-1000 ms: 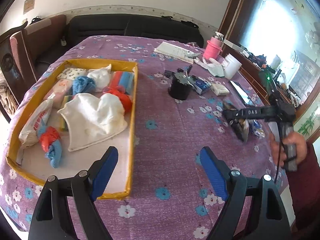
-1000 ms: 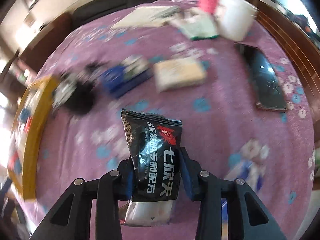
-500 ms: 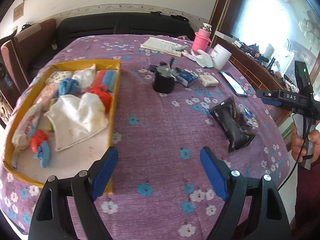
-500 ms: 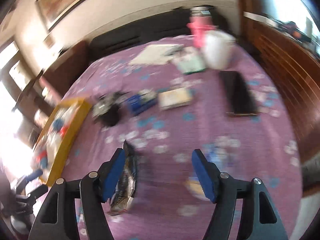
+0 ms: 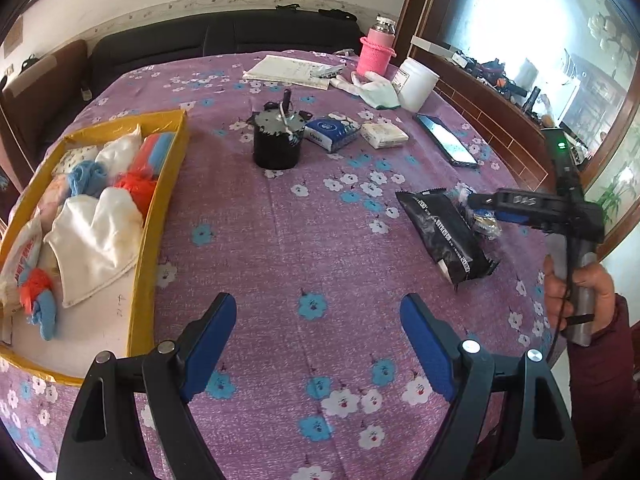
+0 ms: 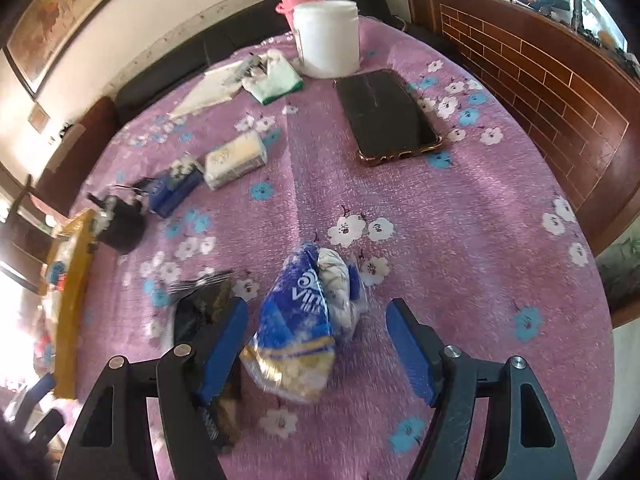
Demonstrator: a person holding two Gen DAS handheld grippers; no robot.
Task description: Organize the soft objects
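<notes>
A yellow tray (image 5: 160, 208) at the left holds soft things: a white cloth (image 5: 96, 236), blue and red yarn balls, small packs. My left gripper (image 5: 320, 344) hangs open and empty over the purple flowered tablecloth, right of the tray. A black snack packet (image 5: 444, 232) lies flat on the cloth at the right. A hand holds my right gripper (image 5: 480, 206) just beyond that packet. In the right wrist view that gripper (image 6: 316, 344) is open, straddling a crumpled blue tissue packet (image 6: 304, 320) without the pads pressing it. The black packet (image 6: 200, 312) lies by its left finger.
Mid-table stand a black round pot (image 5: 276, 140), a blue tissue pack (image 5: 330, 132) and a white tissue pack (image 5: 384, 134). A phone (image 5: 446, 144), white jar (image 5: 416, 88), pink bottle (image 5: 376, 52), gloves (image 5: 376, 92) and papers (image 5: 288, 70) lie farther back. A wooden sideboard edges the right.
My right gripper opened and let go of the black packet, which now lies on the cloth, then shifted over the blue tissue packet. My left gripper drifted right, away from the tray.
</notes>
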